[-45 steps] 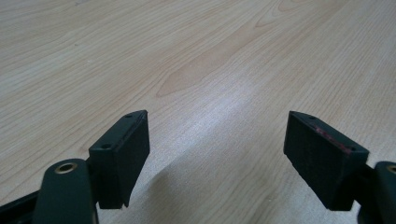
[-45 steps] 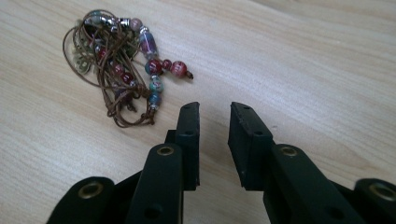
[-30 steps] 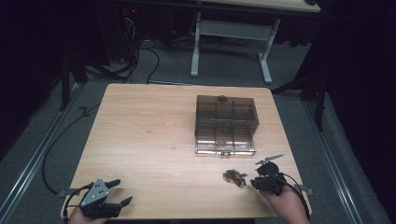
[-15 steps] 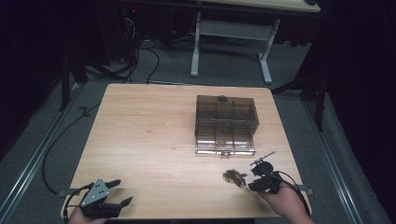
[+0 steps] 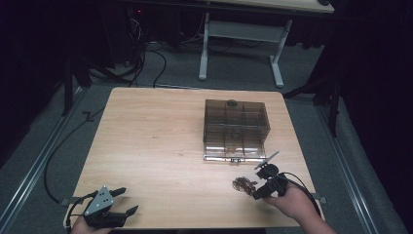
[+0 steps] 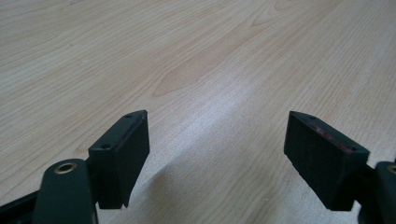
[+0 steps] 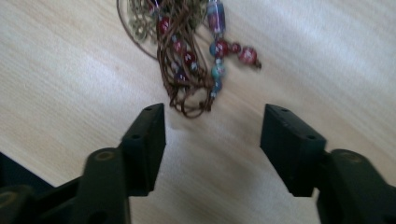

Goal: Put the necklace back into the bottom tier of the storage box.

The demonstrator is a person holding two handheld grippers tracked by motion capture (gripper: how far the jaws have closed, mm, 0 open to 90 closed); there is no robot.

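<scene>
On the wooden table [image 5: 160, 146] our right claw [image 7: 212, 126], jaws just spread wide with nothing between them, sits by the beaded necklace [image 7: 187, 42] at five o'clock of the clear box [image 5: 236, 127], our left claw [image 6: 217, 154] gapes idle, and we judge the next move is closing on the beads.

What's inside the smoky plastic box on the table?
Through the tinted walls of the box, the high view shows divider walls splitting it into compartments and a small dark round piece at its far edge. Whether any compartment holds something is too dark to tell. The beaded jewelry lies outside, nearer the person.

A lab-type recording space is indicated: dark curtained surroundings, a bare wooden table [image 5: 160, 146], cables [image 5: 151, 58] strewn on grey carpet, a second desk frame [image 5: 238, 34] seen beyond the right gripper [image 5: 263, 184].
</scene>
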